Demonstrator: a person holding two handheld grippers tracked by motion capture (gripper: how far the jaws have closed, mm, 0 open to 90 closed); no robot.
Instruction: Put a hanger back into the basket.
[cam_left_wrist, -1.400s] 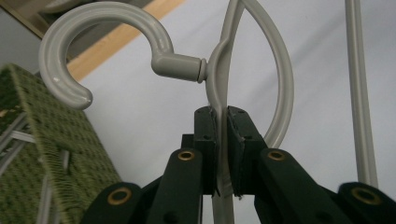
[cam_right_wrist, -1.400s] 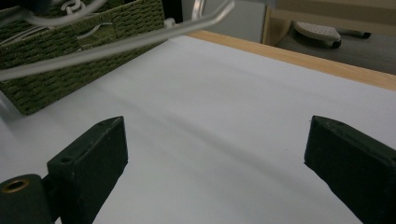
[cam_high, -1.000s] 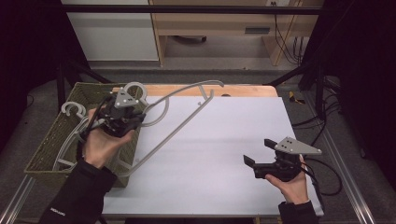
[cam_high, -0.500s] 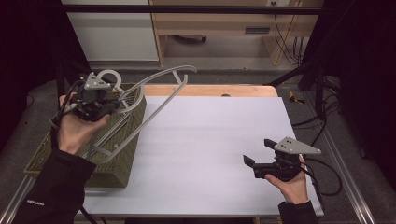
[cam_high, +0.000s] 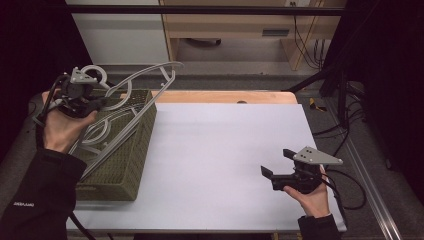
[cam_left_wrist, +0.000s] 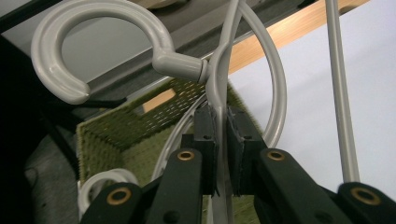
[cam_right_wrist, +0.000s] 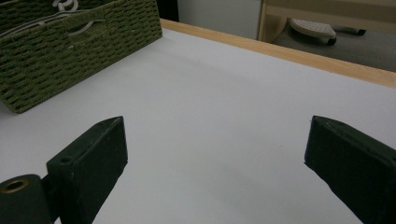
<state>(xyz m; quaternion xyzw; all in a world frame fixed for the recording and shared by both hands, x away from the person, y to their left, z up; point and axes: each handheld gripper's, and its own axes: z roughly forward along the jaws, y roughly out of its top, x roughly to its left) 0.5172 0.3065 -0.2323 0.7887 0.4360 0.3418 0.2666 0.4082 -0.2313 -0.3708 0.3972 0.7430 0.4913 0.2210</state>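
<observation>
Left gripper view: left gripper (cam_left_wrist: 222, 140) clamping grey hanger (cam_left_wrist: 219, 84) just below hook, lifting it clear of basket (cam_left_wrist: 116, 135). Right gripper (cam_high: 280, 175) idling, jaws apart, over table (cam_high: 225, 150).

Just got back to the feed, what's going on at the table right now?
The left gripper is shut on a grey plastic hanger just below its hook, holding it up over the green woven basket at the table's left edge. More hangers lie in the basket. The right gripper is open and holds nothing, low over the white tabletop.
</observation>
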